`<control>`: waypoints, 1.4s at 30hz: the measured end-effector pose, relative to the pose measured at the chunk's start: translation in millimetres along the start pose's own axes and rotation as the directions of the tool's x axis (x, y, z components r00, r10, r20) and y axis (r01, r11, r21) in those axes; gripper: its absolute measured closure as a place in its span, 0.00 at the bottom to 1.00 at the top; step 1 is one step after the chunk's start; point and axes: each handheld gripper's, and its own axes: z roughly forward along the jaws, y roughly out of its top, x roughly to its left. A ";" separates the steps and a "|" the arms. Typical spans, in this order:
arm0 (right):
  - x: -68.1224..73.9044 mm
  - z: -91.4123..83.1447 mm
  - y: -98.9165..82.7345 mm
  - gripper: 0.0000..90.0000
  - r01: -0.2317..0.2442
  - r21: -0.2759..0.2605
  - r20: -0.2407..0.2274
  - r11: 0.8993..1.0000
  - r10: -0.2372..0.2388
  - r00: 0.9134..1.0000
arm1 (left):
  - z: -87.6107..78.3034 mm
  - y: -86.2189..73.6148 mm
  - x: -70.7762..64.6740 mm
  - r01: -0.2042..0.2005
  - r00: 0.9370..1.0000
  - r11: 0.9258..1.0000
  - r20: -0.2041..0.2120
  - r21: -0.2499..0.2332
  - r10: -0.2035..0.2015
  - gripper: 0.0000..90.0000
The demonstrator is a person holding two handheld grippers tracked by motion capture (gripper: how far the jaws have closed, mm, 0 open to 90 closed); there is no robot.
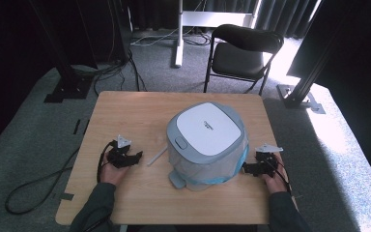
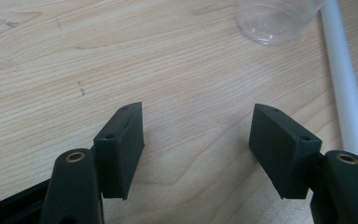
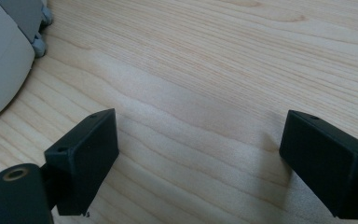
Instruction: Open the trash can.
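A: Bin, a lidded one with a white-and-grey top and a clear liner bag with a blue band hanging over its sides, is seen standing at the middle of the desk, slightly toward 3 o'clock.

B: And the hand-held grippers?

A: Both are released. The left hand-held gripper is rested on the desk at 9 o'clock of the bin, well apart from it, jaws spread with only bare wood between them in the left gripper view. The right hand-held gripper is laid at 4 o'clock of the bin, just beside the bag; nothing is held between its jaws either.

B: What else is to be noted?

A: A white rod is lying between the left hand-held gripper and the bin, and a clear plastic cup is seen at 1 o'clock in the left gripper view.

B: What could go wrong?

A: If the bin is pressed from one side alone, it would likely be slid or tipped. The loose liner could be pinched instead of the bin wall, and then torn or pulled off. The rod could be knocked and rolled away by an approach from 9 o'clock.
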 end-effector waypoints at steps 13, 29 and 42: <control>1.2 -0.4 -0.4 0.12 -0.005 0.000 0.007 1.000 0.005 1.000 | 0.1 -0.1 -0.6 0.015 1.000 1.000 -0.014 -0.001 -0.015 0.39; 2.2 -0.5 -0.5 0.12 -0.015 0.000 0.016 1.000 0.015 1.000 | -8.3 4.8 -0.7 -0.001 1.000 1.000 0.025 0.000 0.001 0.46; 2.7 -0.6 -0.5 0.12 -0.017 0.001 0.021 1.000 0.017 1.000 | -19.0 18.8 -4.2 0.017 0.996 1.000 0.082 -0.015 -0.016 0.45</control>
